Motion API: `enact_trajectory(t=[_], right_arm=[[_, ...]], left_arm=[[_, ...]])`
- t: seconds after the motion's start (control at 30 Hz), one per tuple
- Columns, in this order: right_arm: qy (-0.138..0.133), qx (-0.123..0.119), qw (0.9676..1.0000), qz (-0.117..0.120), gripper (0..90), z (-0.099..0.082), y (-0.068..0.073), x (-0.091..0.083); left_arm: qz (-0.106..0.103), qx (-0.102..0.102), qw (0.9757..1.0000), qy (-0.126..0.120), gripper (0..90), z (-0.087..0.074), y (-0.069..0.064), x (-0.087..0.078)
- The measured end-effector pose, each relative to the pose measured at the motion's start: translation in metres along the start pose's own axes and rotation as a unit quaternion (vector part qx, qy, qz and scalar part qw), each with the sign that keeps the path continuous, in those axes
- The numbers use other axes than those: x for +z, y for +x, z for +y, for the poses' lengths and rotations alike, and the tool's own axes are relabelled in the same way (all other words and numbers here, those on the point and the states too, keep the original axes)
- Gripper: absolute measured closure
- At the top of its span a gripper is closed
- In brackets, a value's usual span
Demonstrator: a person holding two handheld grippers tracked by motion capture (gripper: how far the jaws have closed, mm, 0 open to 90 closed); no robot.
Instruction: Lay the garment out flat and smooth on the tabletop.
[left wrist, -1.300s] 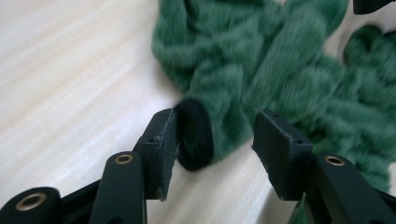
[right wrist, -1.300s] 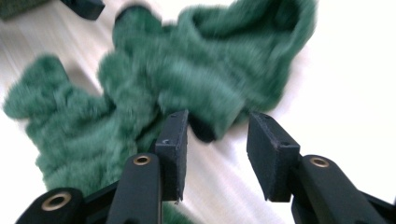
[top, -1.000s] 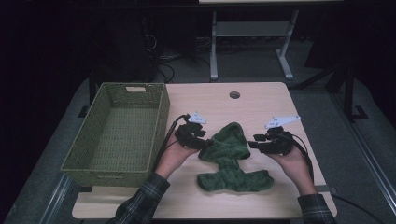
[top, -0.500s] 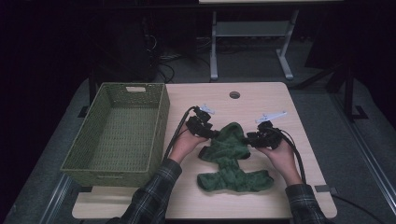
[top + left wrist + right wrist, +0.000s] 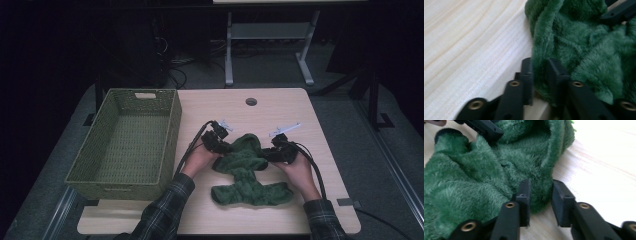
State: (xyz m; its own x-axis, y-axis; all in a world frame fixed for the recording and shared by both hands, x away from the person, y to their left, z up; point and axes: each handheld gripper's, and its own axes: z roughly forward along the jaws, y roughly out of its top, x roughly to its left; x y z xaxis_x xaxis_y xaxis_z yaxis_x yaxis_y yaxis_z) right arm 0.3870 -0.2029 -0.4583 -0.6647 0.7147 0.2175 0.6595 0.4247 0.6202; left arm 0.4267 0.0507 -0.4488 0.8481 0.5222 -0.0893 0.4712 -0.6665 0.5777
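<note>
Both forearms, in dark plaid sleeves, enter from the bottom of the high view and angle inward toward each other. The left hand [image 5: 199, 159] holds the left black two-jaw gripper [image 5: 223, 148], which points to the right and lies low at the table. Its jaws have just been closing, and the pads press a fold of the fluffy dark green cloth [image 5: 247, 172] between them. The right hand [image 5: 298, 170] holds the right black two-jaw gripper [image 5: 265, 155], pointing left. Its jaws have also just been closing around the cloth's edge; the left pad touches it, the other stands a little apart.
</note>
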Motion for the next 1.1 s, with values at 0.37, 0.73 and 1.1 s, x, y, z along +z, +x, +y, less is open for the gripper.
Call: enact_trajectory(t=[0.37,0.73,1.1], right_arm=[[-0.007,-0.023,0.9992,-0.033,87.5,0.005,0.001,-0.011],[-0.043,-0.029,0.9940,-0.096,88.5,0.028,-0.031,-0.045],[-0.009,0.002,0.9951,-0.098,88.9,0.010,-0.060,-0.010]], left_arm=[[0.015,-0.012,0.9982,-0.057,86.7,0.002,-0.004,-0.022],[0.055,-0.023,0.9904,-0.125,87.0,0.019,0.006,-0.023],[0.076,-0.029,0.9920,-0.097,87.3,0.010,0.025,0.024]])
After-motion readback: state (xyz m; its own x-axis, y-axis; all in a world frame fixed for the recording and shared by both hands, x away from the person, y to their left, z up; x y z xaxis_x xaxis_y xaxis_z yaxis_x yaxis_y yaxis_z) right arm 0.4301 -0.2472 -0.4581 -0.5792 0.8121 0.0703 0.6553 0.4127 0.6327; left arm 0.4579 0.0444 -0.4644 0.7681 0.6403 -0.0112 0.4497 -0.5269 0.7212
